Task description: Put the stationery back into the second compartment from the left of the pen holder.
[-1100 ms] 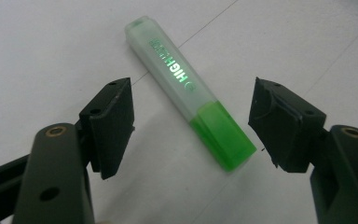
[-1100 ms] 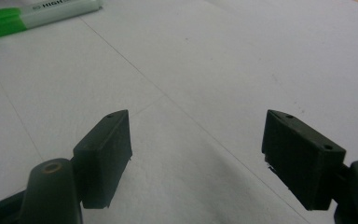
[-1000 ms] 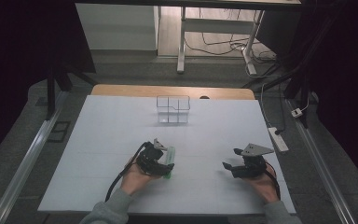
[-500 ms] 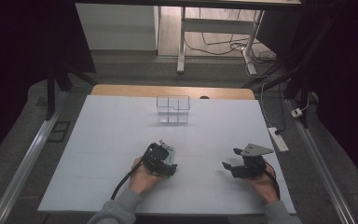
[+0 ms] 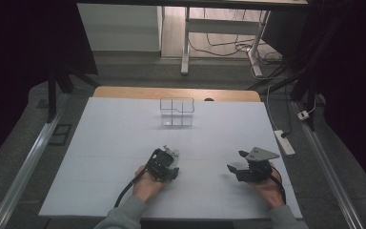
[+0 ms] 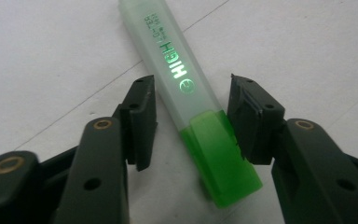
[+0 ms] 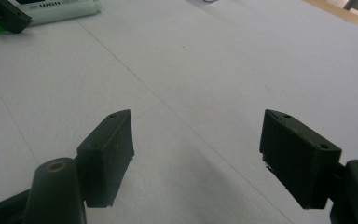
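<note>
A green highlighter (image 6: 186, 88) with a translucent barrel and a solid green cap lies flat on the white table (image 5: 100, 143). My left gripper (image 6: 192, 122) is open and points down over it, one jaw on each side of the cap end with a small gap on both sides. In the high view the left gripper (image 5: 167, 163) covers most of the highlighter (image 5: 174, 153). My right gripper (image 5: 236, 161) rests low at the front right, open, with nothing between its fingers (image 7: 107, 144). The highlighter (image 7: 60, 11) sits well to its left.
A clear divided plastic box (image 5: 177, 111) stands near the table's far edge, centre. A white power strip (image 5: 285, 142) lies on the floor beyond the right edge. Metal rails run along both sides of the table.
My left gripper has shifted slightly right and settled down over the highlighter, hiding more of it. The right gripper has not moved.
</note>
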Demonstrator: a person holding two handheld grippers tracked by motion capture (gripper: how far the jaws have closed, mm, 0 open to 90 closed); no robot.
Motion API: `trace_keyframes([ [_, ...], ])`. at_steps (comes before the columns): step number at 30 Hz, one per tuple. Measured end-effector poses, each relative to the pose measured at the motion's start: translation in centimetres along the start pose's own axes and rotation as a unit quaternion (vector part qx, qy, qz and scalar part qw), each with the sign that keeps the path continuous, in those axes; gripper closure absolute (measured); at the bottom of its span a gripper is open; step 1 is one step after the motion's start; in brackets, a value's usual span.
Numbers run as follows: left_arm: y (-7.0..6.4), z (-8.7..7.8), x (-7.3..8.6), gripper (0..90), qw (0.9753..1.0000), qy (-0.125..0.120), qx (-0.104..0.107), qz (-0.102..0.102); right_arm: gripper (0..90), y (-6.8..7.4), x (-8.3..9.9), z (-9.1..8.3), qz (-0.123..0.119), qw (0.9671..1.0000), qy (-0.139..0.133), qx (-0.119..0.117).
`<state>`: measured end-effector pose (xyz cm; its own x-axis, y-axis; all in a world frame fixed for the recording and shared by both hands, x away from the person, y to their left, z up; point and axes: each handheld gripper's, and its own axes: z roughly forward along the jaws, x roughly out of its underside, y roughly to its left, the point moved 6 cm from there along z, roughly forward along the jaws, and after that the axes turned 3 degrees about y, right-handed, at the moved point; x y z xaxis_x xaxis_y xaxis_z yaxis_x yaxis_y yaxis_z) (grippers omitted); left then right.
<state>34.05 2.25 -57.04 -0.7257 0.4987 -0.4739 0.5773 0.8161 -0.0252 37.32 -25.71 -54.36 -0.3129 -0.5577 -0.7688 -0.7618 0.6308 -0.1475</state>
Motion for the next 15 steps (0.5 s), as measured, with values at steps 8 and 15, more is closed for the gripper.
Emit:
trace_keyframes([
  [8,0.26,-0.06,0.07,66.6,0.9999,0.0,0.008,0.007,25.7,-0.05,-0.05,-0.1,-0.004,1.0,-0.002,0.008],
  [15,0.69,-0.22,0.14,66.9,0.9989,-0.005,0.0,0.046,25.8,-0.09,-0.08,-0.24,-0.006,0.9999,-0.002,0.01],
])
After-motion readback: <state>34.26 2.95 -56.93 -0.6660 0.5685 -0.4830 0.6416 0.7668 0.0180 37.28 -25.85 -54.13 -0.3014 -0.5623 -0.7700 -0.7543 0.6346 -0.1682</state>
